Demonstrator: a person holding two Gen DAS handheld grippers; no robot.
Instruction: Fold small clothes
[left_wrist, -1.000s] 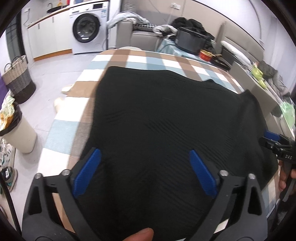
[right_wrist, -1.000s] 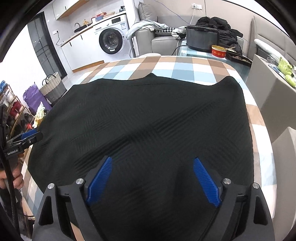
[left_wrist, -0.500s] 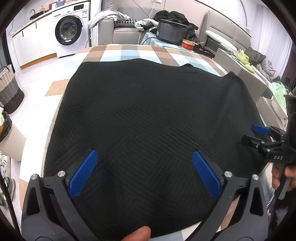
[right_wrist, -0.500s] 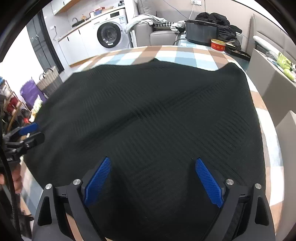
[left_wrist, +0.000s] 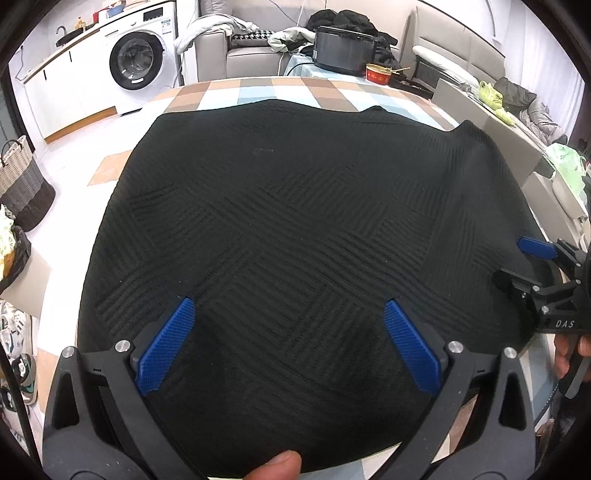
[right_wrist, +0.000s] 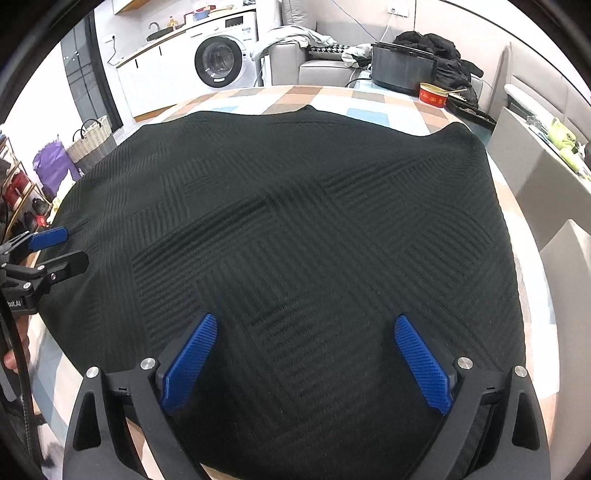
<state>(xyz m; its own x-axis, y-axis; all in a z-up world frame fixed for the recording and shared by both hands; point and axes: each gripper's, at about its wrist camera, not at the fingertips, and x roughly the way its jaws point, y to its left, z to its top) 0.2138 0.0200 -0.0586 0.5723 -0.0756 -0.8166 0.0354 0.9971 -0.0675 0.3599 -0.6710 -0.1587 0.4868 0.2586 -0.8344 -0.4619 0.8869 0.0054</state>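
A black knitted garment (left_wrist: 295, 221) with a woven-stripe pattern lies spread flat over the checked table (left_wrist: 258, 88); it also fills the right wrist view (right_wrist: 295, 221). My left gripper (left_wrist: 288, 310) hovers open over its near left part, blue pads wide apart with nothing between them. Over the near right part my right gripper (right_wrist: 306, 325) has its jaws still opening, only flat cloth below. Each gripper shows at the edge of the other's view: the right gripper (left_wrist: 524, 262), the left gripper (right_wrist: 62, 247). A thumb tip (left_wrist: 280, 463) shows at the bottom.
Beyond the table's far end stand a dark cooker pot (left_wrist: 343, 48), a red bowl (left_wrist: 378, 74), a sofa (left_wrist: 251, 55) with clothes and a washing machine (left_wrist: 138, 66). A woven basket (left_wrist: 22, 181) is on the floor at left. A grey counter (right_wrist: 546, 173) borders the right.
Both grippers have sunk a little toward the garment, and the left one shifted sideways so more of the cloth fills its view. The right gripper's pads stand slightly wider.
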